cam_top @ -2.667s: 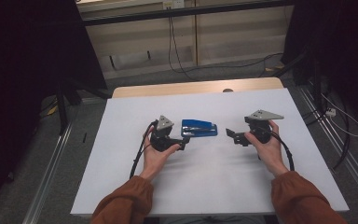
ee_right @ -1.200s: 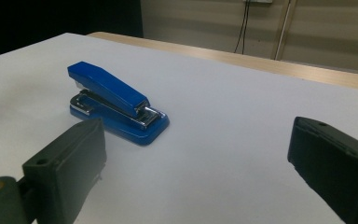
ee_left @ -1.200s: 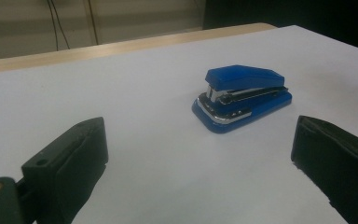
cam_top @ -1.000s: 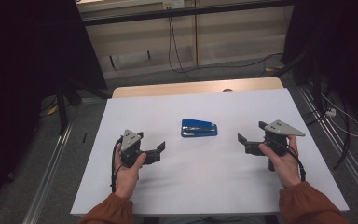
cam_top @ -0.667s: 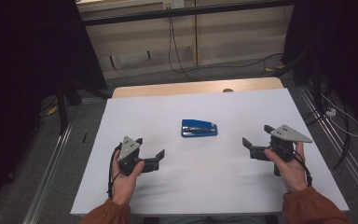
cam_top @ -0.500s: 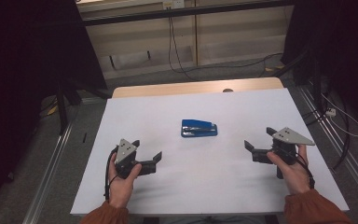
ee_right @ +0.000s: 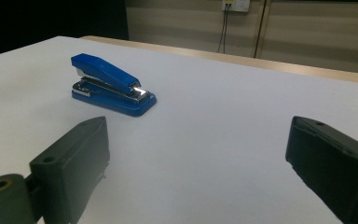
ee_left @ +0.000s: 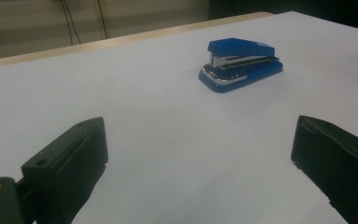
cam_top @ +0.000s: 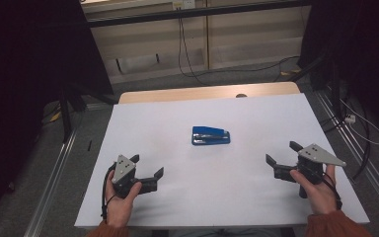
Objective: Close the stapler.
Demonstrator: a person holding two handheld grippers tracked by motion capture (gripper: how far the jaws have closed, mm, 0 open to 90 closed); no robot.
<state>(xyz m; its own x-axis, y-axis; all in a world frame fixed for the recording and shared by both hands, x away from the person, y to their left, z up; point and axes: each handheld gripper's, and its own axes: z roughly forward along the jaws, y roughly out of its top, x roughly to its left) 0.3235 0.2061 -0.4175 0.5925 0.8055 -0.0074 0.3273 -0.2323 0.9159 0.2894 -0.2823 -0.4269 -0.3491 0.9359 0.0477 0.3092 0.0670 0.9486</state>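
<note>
A blue stapler lies flat near the middle of the white table, closed, with a metal strip along its side. My left gripper rests low at the front left, jaws wide apart and empty, the stapler well ahead of it and to its right. At the front right my right gripper is also open and holds nothing; the stapler lies beyond its left jaw. Both grippers are well apart from the stapler.
A bare wooden strip borders the table's far edge. Metal rails run along both sides on the floor, and cables trail at the right. Dark curtains stand at the left and right.
Both grippers drew back from the stapler, toward the front edge and outward to the sides. The stapler was left lying at the table's middle and has stayed still.
</note>
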